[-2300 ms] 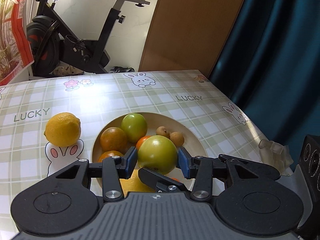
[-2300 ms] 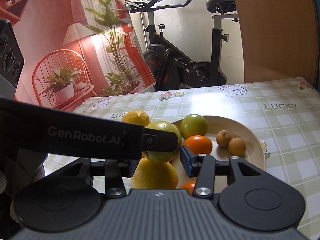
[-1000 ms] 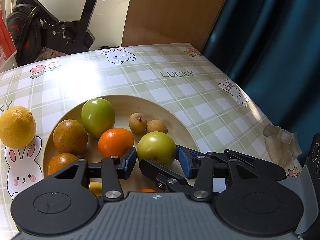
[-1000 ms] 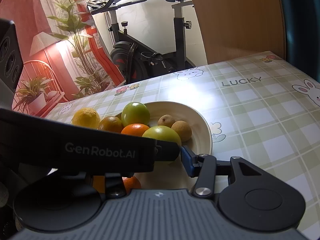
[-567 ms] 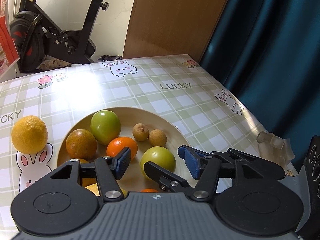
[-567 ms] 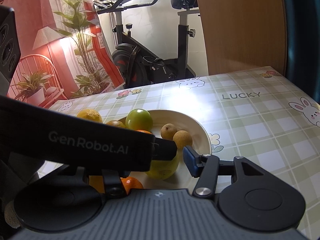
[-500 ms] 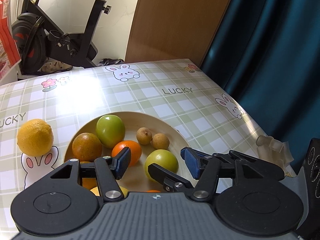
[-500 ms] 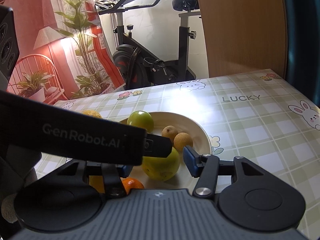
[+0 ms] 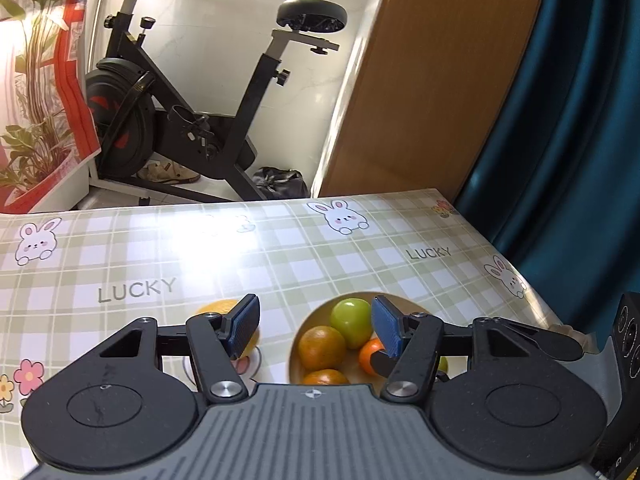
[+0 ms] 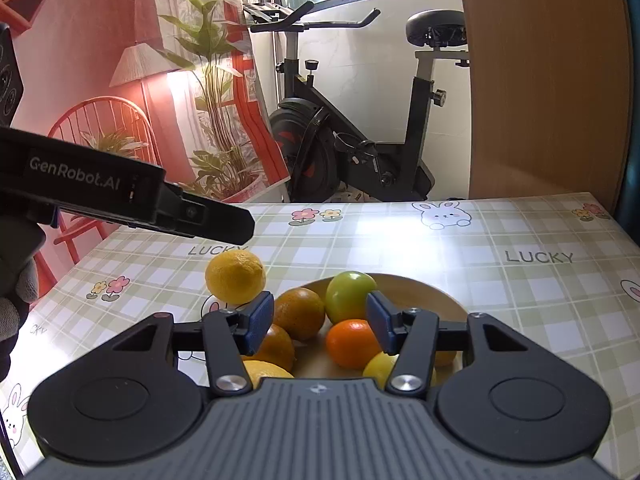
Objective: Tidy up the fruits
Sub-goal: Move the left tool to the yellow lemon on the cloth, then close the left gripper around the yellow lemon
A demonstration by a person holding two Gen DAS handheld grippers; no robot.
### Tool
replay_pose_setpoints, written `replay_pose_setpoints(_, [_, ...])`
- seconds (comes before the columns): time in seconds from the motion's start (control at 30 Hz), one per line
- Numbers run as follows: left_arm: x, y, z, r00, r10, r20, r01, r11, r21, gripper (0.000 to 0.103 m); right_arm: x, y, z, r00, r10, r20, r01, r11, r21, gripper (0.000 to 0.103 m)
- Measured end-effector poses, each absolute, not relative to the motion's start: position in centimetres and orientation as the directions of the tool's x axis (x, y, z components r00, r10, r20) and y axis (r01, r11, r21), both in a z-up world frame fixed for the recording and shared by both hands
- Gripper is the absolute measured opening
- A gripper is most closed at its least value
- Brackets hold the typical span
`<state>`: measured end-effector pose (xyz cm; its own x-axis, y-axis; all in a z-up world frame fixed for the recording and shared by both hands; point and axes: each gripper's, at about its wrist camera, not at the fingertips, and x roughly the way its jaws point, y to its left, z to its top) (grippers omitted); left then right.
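Left gripper (image 9: 315, 325) jaws released, empty | right gripper (image 10: 320, 322) jaws released, empty | bowl (image 10: 432, 292) fruit partly hidden | lemon (image 10: 235, 277) on desk (image 10: 500, 280), 10 o'clock of bowl.

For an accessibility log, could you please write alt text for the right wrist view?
The right tongs hang open and empty over a beige bowl of oranges and green fruit, on a checked tablecloth printed with bunnies. A yellow lemon sits on the cloth left of the bowl, with the left tongs above it and an exercise bike behind.
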<state>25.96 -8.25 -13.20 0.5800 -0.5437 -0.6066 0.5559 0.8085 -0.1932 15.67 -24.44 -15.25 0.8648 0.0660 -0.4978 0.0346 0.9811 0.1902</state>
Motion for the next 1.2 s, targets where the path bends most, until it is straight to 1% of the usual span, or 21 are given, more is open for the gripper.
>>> replay_pose_setpoints(0.2, [28.6, -4.7, -12.9, 0.63, -0.506, -0.589, 0.487, 0.848, -0.208, 0.065, 18.8, -22.5, -14.6, 0.861, 0.101, -0.499, -0.021, 0.987, 0.162, 0.055])
replay_pose_setpoints(0.3, [29.4, -3.8, -13.4, 0.634, -0.498, -0.592, 0.468, 0.856, -0.218, 0.064, 20.6, -21.3, -14.7, 0.849, 0.124, -0.514, -0.05, 0.987, 0.155, 0.055])
replay_pose_setpoints(0.4, [30.1, -3.1, -14.3, 0.63, -0.492, -0.601, 0.454, 0.861, -0.23, 0.065, 22.4, -20.0, -15.1, 0.823, 0.155, -0.546, -0.09, 0.985, 0.144, 0.064])
replay_pose_setpoints(0.5, [31.0, -2.7, -15.6, 0.616, -0.494, -0.614, 0.435, 0.863, -0.258, 0.065, 24.1, -19.0, -15.6, 0.801, 0.176, -0.573, -0.125, 0.984, 0.127, 0.066])
replay_pose_setpoints(0.6, [31.9, -2.6, -16.9, 0.604, -0.497, -0.622, 0.419, 0.863, -0.282, 0.065, 25.9, -18.3, -16.2, 0.772, 0.188, -0.607, -0.148, 0.982, 0.116, 0.071])
replay_pose_setpoints(0.73, [32.9, -2.3, -18.1, 0.586, -0.521, -0.621, 0.397, 0.853, -0.34, 0.064, 27.7, -17.1, -16.9, 0.728, 0.189, -0.659, -0.199, 0.978, 0.061, 0.071])
replay_pose_setpoints(0.83, [33.4, -2.5, -18.8, 0.576, -0.529, -0.623, 0.394, 0.848, -0.355, 0.064, 28.7, -16.7, -17.3, 0.713, 0.19, -0.675, -0.225, 0.974, 0.036, 0.071])
replay_pose_setpoints(1.03, [33.6, -2.9, -19.7, 0.558, -0.539, -0.63, 0.399, 0.841, -0.366, 0.064, 30.0, -16.7, -18.3, 0.68, 0.193, -0.707, -0.22, 0.974, 0.055, 0.071])
replay_pose_setpoints(1.2, [33.6, -3.2, -20.1, 0.545, -0.545, -0.637, 0.407, 0.836, -0.368, 0.064, 30.5, -16.8, -18.5, 0.668, 0.2, -0.717, -0.214, 0.974, 0.073, 0.071])
